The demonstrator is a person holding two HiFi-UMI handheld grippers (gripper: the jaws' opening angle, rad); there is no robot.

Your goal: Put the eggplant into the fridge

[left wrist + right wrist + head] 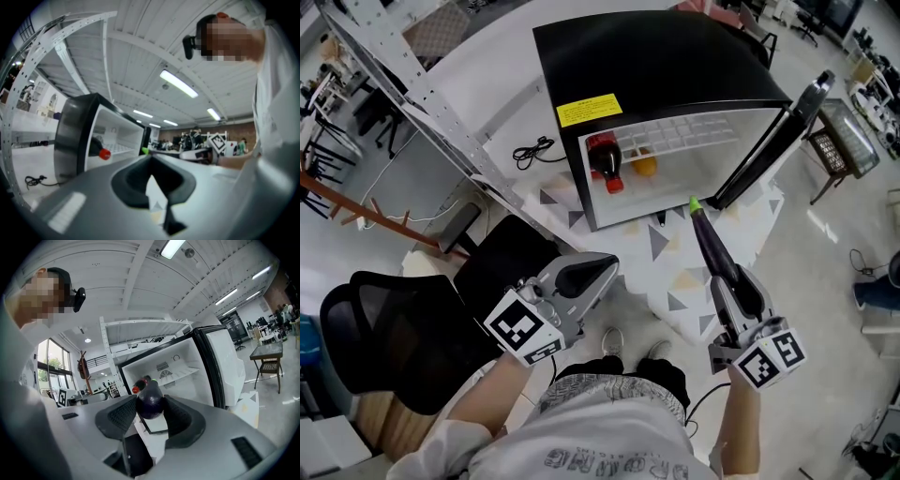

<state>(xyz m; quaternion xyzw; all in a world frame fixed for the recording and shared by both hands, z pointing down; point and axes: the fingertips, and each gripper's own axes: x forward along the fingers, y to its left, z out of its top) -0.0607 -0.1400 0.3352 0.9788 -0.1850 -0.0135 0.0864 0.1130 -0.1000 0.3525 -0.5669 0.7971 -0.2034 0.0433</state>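
Both point roughly level at fridge [656,66]. Right gripper [724,274] clamps eggplant [709,240], lengthwise along jaws, stem forward. Left gripper [609,266] closed, empty.

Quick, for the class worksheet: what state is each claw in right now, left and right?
Left claw: closed, nothing in it.
Right claw: closed on the eggplant.

Fridge [656,56] shell glossy black, inside white plastic. Eggplant [711,246] skin smooth, shiny. Right gripper [727,281] matt grey plastic.
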